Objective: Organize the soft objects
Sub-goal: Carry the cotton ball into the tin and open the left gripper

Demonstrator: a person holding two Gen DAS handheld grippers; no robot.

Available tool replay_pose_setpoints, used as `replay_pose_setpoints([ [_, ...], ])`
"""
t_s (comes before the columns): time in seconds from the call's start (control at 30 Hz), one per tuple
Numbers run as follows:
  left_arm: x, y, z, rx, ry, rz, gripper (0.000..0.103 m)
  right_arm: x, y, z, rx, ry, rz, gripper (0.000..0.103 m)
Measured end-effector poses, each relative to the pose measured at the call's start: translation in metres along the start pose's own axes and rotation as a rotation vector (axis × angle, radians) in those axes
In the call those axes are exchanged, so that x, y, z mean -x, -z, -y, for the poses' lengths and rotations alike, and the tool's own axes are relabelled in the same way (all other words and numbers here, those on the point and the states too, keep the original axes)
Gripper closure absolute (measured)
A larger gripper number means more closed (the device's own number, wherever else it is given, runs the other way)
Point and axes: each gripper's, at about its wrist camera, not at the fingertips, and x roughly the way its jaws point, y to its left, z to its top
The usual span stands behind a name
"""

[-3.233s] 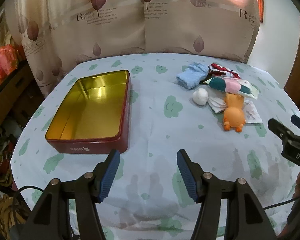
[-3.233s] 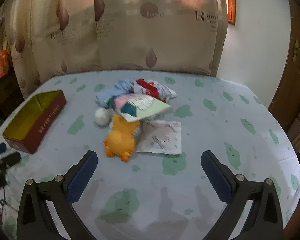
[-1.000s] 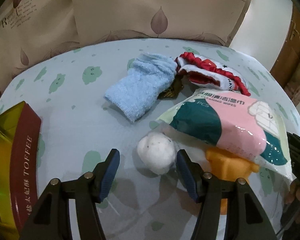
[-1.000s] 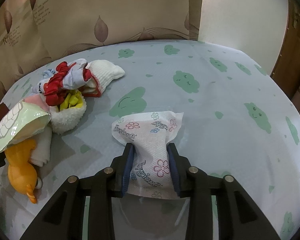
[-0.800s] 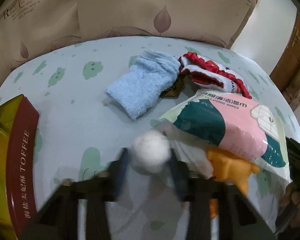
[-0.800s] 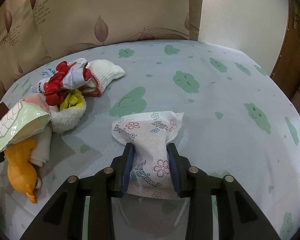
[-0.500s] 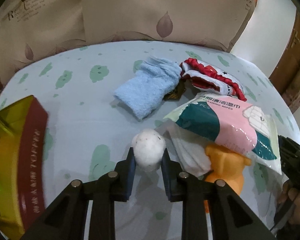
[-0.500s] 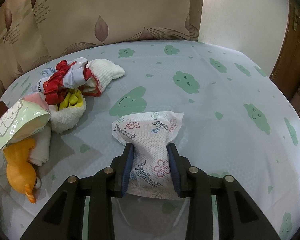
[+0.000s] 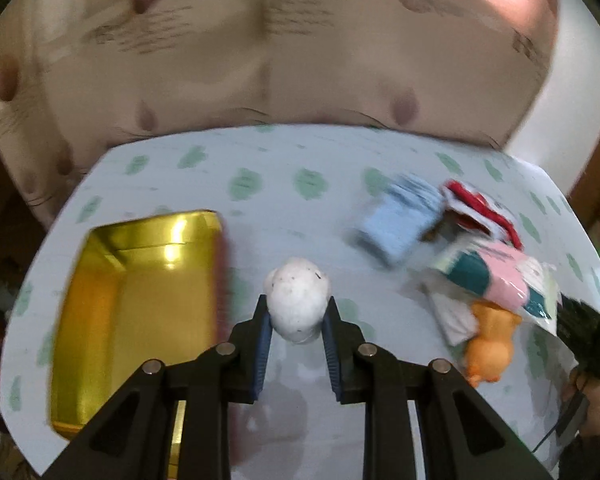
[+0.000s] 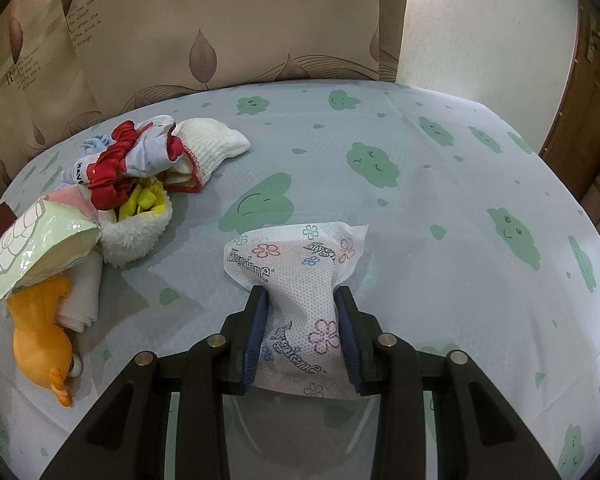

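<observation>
The step in hand looks like carrying: the left gripper (image 9: 296,322) has its blue-padded jaws clamped on a round white fluffy ball (image 9: 298,300), held off the cloth just right of the open gold-lined rectangular tin with dark red sides (image 9: 140,300), while the right gripper (image 10: 302,336) has its jaws pressed together on a white flower-printed soft tissue packet (image 10: 300,280), whose far end seems to lie on or just over the cloth. Judging by the task, the tin is the likely place for the soft things, so the next move calls for bringing the ball over the tin's right wall and above its bare gold floor before the jaws part; the left view is smeared, so the ball's exact height cannot be told. The packet would follow, and it must cross the whole table to get there. The rest of the pile lies well apart from the tin: a light blue fuzzy sock (image 9: 400,224), a red-and-white ruffled cloth (image 10: 128,160), a glossy teal, pink and white wipes pack (image 9: 496,280) and an orange rubber duck toy (image 10: 40,344) partly beneath it. The surface is a pale blue tablecloth with green cloud faces (image 10: 440,208), rounded at its edges; behind it hangs a beige curtain printed with brown leaves and lettering (image 10: 204,32), with a white wall (image 10: 480,28) and a brown wooden door (image 10: 596,112) to the right.
</observation>
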Motion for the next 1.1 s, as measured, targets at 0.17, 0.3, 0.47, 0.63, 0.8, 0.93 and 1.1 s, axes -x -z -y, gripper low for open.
replay_pose_setpoints([
  [0.17,0.018,-0.006,-0.058,0.056,-0.095,0.035,0.079,0.000,0.000,0.000,0.001,0.000,0.000,0.069],
  [0.3,0.019,-0.004,-0.097,0.106,-0.148,0.034,0.079,0.000,0.000,0.000,0.001,0.001,0.000,0.069],
  [0.47,0.009,0.006,-0.134,0.152,-0.181,-0.008,0.079,0.000,0.000,0.000,0.004,0.003,0.000,0.069],
  [0.63,-0.008,0.019,-0.149,0.168,-0.197,-0.042,0.079,0.000,0.000,0.000,0.004,0.003,0.000,0.069],
  [0.8,-0.030,0.027,-0.155,0.184,-0.201,-0.094,0.077,0.000,0.000,0.000,0.005,0.003,0.002,0.069],
  [0.93,-0.036,0.032,-0.153,0.169,-0.216,-0.107,0.076,0.000,0.000,0.000,0.005,0.003,0.001,0.069],
  [1.1,-0.042,0.033,-0.153,0.150,-0.223,-0.125,0.067,0.001,0.000,0.000,0.008,0.006,0.001,0.069],
])
